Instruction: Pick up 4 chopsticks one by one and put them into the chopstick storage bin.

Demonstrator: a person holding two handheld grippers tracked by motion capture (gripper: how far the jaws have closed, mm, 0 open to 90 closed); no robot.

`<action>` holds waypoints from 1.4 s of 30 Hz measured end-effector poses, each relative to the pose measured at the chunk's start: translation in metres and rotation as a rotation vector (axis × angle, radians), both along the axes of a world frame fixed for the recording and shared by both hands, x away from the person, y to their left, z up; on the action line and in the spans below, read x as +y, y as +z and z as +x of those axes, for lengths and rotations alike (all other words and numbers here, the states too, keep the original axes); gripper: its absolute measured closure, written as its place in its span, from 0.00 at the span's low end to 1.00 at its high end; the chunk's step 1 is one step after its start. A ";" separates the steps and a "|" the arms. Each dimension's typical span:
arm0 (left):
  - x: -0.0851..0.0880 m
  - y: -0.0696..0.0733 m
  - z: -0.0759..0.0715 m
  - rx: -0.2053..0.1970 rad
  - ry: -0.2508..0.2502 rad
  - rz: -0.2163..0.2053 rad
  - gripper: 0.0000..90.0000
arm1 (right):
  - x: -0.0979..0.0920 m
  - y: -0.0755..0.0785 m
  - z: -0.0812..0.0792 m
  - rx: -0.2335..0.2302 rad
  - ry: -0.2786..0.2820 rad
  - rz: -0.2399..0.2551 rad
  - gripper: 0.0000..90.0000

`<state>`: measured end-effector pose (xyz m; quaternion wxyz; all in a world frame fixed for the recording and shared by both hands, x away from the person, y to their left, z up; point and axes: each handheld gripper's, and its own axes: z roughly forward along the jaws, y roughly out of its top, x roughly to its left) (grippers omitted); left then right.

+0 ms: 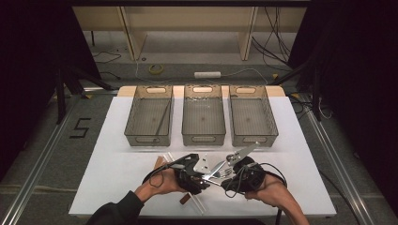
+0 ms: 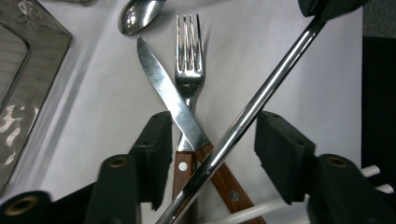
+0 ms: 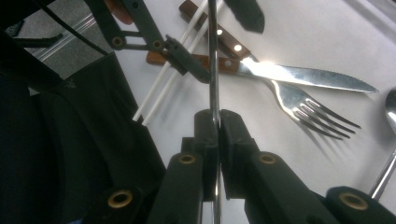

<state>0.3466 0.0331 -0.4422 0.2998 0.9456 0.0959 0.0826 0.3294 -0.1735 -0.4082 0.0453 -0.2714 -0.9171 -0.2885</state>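
White sheeting covers the table [image 1: 117, 140], which stands on a grey floor strewn with cables; three clear bins [image 1: 203, 119] sit in a row across its far half, and dark curtains close in both sides. At the near edge the person's two forearms come in from below, hands close together, each holding a gripper angled inward toward the other.

The right gripper [image 3: 217, 122] has its jaws pressed tight on a thin steel rod [image 3: 214, 70], which runs straight out from between the pads. In the left gripper view that rod [image 2: 252, 109] slants across the gap between the jaws of the left gripper [image 2: 212, 147], whose pads stand partly apart on either side of it without pressing on it.

Under the rod, on the sheet, lie a knife [image 2: 170, 98] with a wooden handle and a fork [image 2: 189, 70], crossed over each other. A spoon [image 2: 135, 16] rests just beyond their tips. Two white sticks [image 3: 173, 74] lie side by side near the knife handle
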 end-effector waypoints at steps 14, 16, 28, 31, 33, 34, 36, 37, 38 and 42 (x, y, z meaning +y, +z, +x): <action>0.000 0.004 -0.005 0.000 -0.083 0.068 0.77 | 0.001 0.001 -0.002 -0.007 0.053 0.019 0.97; 0.000 0.005 -0.007 -0.016 -0.114 0.087 0.79 | 0.000 0.001 -0.002 -0.008 0.066 0.024 0.96; 0.002 0.011 -0.010 -0.014 -0.133 0.128 0.92 | -0.010 0.011 0.001 -0.134 0.014 0.030 0.64; 0.006 0.013 -0.007 -0.006 -0.093 0.129 0.92 | -0.014 0.019 0.002 -0.172 -0.030 0.078 0.57; 0.008 0.014 -0.004 0.000 -0.060 0.125 0.92 | -0.017 0.022 0.001 -0.191 -0.067 0.107 0.52; 0.009 0.014 -0.003 0.003 -0.038 0.116 0.92 | -0.018 0.024 0.001 -0.206 -0.088 0.118 0.50; 0.013 0.015 0.000 0.007 -0.002 0.110 0.92 | -0.022 0.026 0.002 -0.236 -0.124 0.142 0.47; 0.015 0.016 0.002 0.015 0.017 0.106 0.92 | -0.024 0.026 0.002 -0.244 -0.145 0.149 0.45; 0.018 0.016 0.004 0.016 0.030 0.101 0.92 | -0.025 0.026 0.003 -0.260 -0.164 0.152 0.44; 0.026 0.019 0.009 0.022 0.091 0.079 0.92 | -0.034 0.024 0.002 -0.310 -0.224 0.192 0.43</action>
